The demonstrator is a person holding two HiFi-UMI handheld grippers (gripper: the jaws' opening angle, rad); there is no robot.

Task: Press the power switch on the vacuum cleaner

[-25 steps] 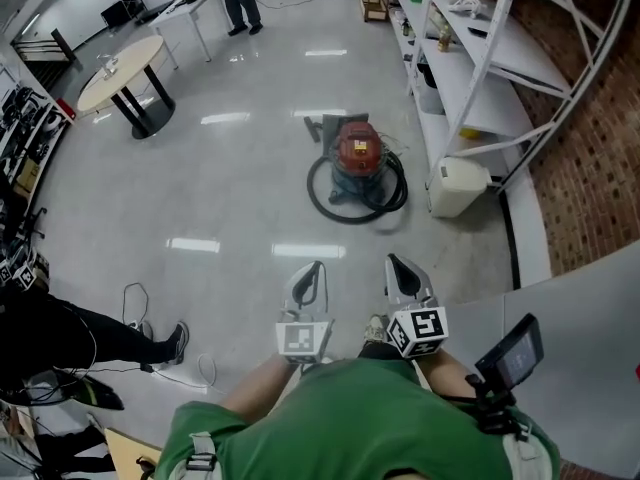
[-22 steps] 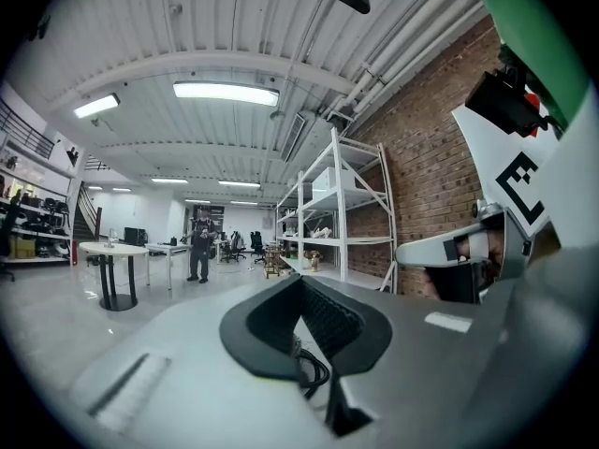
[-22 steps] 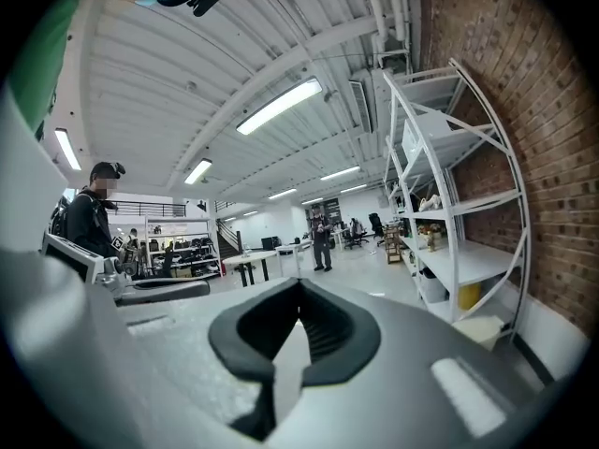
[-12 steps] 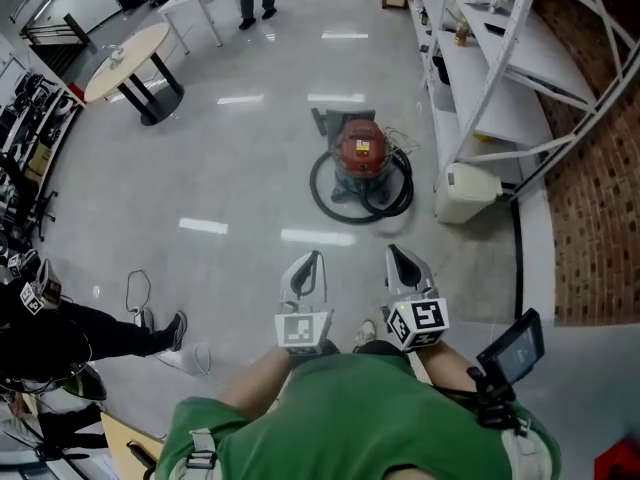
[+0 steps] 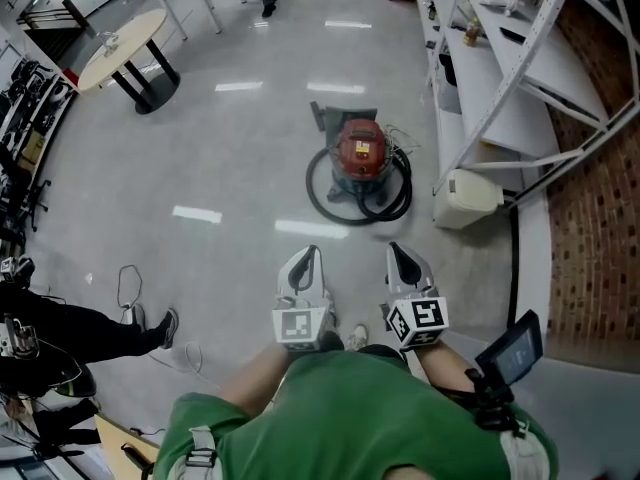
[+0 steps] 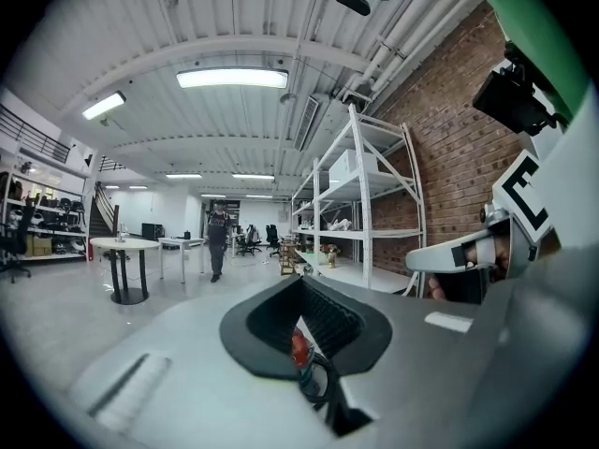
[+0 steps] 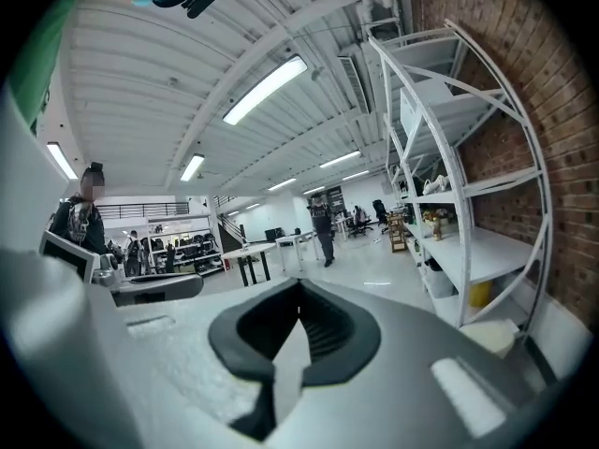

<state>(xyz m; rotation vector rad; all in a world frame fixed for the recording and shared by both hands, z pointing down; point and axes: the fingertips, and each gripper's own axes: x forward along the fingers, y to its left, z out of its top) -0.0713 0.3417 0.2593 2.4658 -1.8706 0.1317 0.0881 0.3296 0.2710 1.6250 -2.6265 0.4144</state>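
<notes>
Glossy grey floor [image 5: 200,138], white shelving [image 5: 470,68] just right of vacuum cleaner [image 5: 358,153]. Vac was red-topped, black hose [image 5: 325,211] coiled round. L gripper [image 5: 308,258], R gripper [image 5: 397,253]: fingers [image 5: 300,274] were closed, empty.

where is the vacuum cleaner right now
In the head view the vacuum cleaner stands on the floor ahead of the left gripper and right gripper, ringed by its black hose, just left of the white shelving.
</notes>
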